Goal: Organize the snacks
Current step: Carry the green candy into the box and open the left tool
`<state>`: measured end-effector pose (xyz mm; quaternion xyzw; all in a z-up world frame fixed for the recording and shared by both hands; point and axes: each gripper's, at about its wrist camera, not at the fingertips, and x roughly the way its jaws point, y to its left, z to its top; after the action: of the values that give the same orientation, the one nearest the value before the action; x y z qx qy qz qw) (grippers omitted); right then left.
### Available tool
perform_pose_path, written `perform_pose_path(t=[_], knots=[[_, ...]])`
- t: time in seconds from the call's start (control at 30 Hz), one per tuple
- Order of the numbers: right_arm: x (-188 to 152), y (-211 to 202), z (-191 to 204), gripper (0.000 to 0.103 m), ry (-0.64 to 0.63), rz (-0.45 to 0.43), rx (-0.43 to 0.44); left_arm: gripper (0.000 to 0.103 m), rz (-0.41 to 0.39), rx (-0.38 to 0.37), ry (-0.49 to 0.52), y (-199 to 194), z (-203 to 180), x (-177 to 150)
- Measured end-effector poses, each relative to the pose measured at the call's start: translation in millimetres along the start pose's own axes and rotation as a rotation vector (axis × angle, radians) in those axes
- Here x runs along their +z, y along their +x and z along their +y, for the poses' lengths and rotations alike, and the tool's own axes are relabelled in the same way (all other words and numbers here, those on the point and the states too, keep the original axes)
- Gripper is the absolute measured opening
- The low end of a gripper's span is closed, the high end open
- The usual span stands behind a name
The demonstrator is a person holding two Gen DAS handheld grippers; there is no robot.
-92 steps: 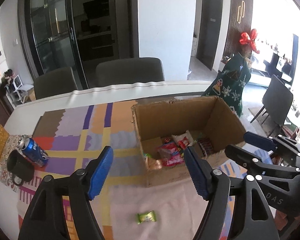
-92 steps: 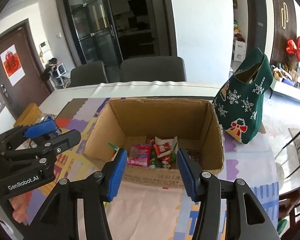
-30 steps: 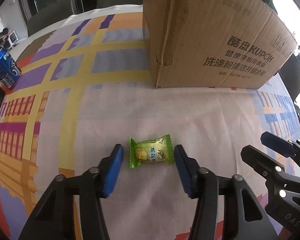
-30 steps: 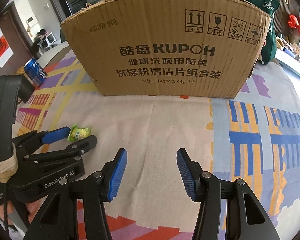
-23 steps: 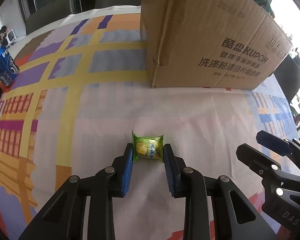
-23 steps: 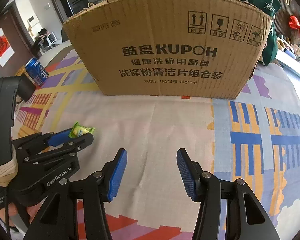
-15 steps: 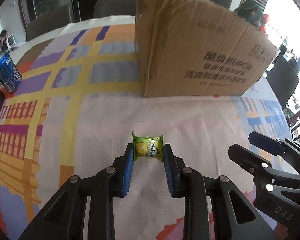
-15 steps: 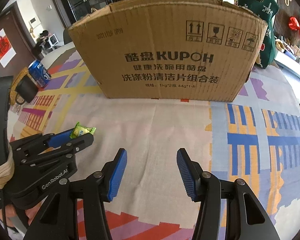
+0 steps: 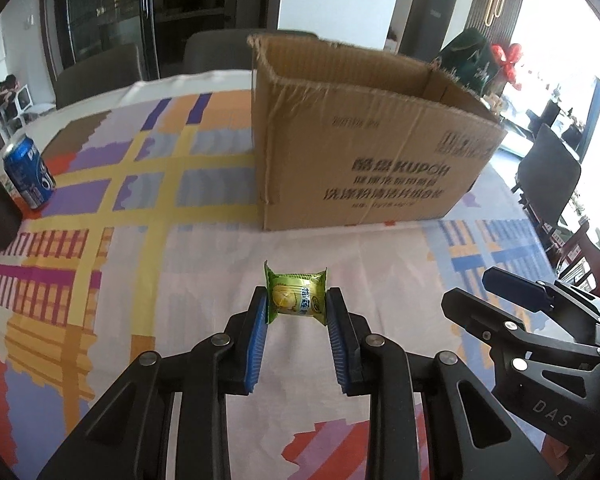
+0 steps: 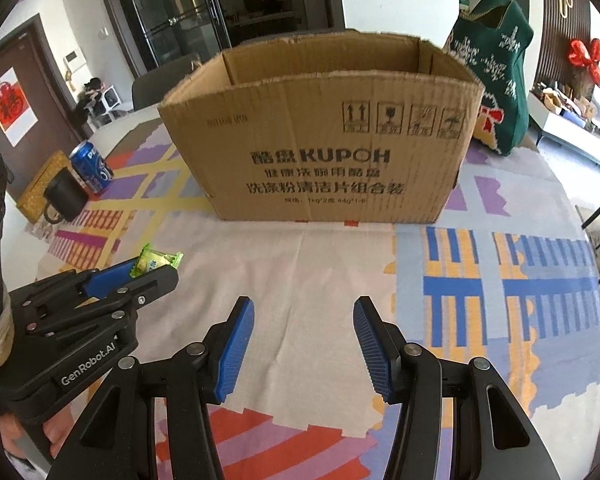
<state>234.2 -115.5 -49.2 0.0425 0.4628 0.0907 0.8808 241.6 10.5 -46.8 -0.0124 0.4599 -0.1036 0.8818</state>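
The left hand-held gripper [image 9: 296, 312] is squeezed in on a small green snack packet [image 9: 296, 299]. Its two blue pads [image 9: 259, 340] press on the two sides of the packet, one on each side. The packet is held up above the surface [image 9: 204, 264], which has a cloth with bright squares and stripes on it. From the right wrist view, the same snack [image 10: 156, 261] pokes out past the tip of the left hand-held gripper [image 10: 140, 270], low on the left side. The right hand-held gripper [image 10: 304, 332] is spread wide apart with nothing between its blue pads [image 10: 236, 344]. It hangs over the cloth and holds nothing. It is just to the right of the left one. A big brown cardboard box [image 10: 320, 140] stands on the surface ahead of both, with its top open. The snack is in front of the box, not in it. Far to the left, a blue soda can [image 9: 29, 172] stands beside a black mug [image 10: 64, 196]. A green bag [image 10: 496, 80] with white patterns stands behind the box on the right.
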Motion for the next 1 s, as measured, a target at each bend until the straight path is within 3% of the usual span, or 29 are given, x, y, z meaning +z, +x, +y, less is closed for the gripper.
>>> perform_pose_path(t=[0.53,1.0], knots=[[25,-47,-7,0.053,-0.003,-0.135,-0.031,0.029,-0.140,-0.017,0.038,-45,-21,37],[73,-72,-16,0.053,-0.020,-0.247,-0.085,0.029,-0.214,-0.013,0.071,-52,-34,104]])
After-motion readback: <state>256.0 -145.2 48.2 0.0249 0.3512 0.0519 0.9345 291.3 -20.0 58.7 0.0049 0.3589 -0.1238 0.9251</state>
